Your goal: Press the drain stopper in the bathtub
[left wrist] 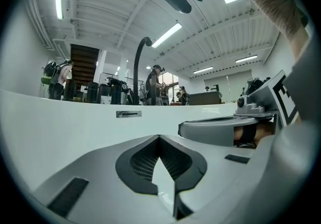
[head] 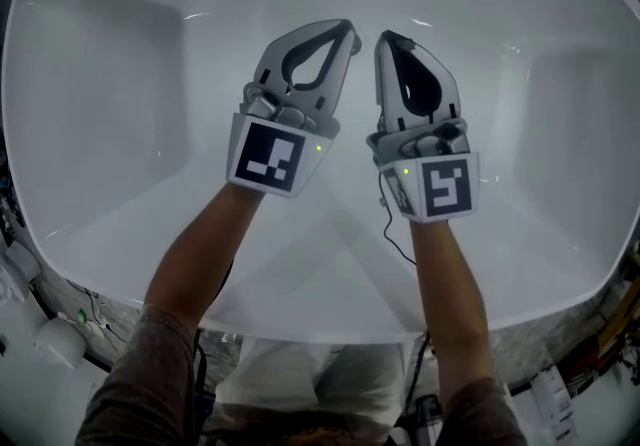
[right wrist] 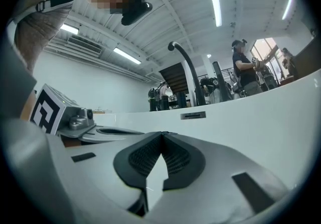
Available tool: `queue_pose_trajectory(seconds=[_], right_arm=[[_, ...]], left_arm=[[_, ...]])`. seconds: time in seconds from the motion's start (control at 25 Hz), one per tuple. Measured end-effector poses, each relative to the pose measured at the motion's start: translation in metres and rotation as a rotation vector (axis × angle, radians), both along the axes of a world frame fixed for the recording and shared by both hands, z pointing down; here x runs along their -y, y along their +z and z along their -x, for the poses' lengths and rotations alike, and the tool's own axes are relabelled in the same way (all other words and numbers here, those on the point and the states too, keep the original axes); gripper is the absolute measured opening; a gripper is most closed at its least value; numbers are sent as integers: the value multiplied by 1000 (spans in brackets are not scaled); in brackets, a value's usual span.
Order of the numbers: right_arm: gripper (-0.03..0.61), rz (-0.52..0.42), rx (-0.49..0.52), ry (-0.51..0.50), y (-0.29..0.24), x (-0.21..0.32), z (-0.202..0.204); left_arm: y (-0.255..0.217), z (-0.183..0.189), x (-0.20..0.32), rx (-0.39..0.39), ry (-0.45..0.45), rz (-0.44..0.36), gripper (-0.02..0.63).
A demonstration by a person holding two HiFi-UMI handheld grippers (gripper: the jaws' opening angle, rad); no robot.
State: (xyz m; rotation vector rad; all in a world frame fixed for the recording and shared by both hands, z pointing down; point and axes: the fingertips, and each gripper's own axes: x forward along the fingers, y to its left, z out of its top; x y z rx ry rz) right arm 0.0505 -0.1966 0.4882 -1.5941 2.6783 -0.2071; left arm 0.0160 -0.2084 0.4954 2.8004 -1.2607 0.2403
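head view: steeply down over bathtub [head: 100, 84] | gripper views: low, near, facing its far wall | shared: wall slot [left wrist: 129, 114]

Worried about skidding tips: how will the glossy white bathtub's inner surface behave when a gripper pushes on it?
Probably slippery: the glossy white bathtub shows sheen and light streaks. Likely rigid, being one large moulded shell. The shut right gripper may slide on its slopes.

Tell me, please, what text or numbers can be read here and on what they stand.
No words or numbers are readable anywhere.
Cube of the left gripper: square marker pattern, no letters.
Cube of the right gripper: the same kind.
The slot plate on the bathtub wall: no print discernible.
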Motion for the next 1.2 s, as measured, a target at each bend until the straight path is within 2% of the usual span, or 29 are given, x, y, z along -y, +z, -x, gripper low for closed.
queue_pose_trajectory(seconds=[0.88, 1.2], right_arm=[[0, -15, -6, 10, -25, 1, 0], [0, 12, 13, 37, -18, 2, -2]], left_arm=[[-10, 17, -1, -10, -65, 18, -2], [31, 19, 10, 24, -70, 84, -2]])
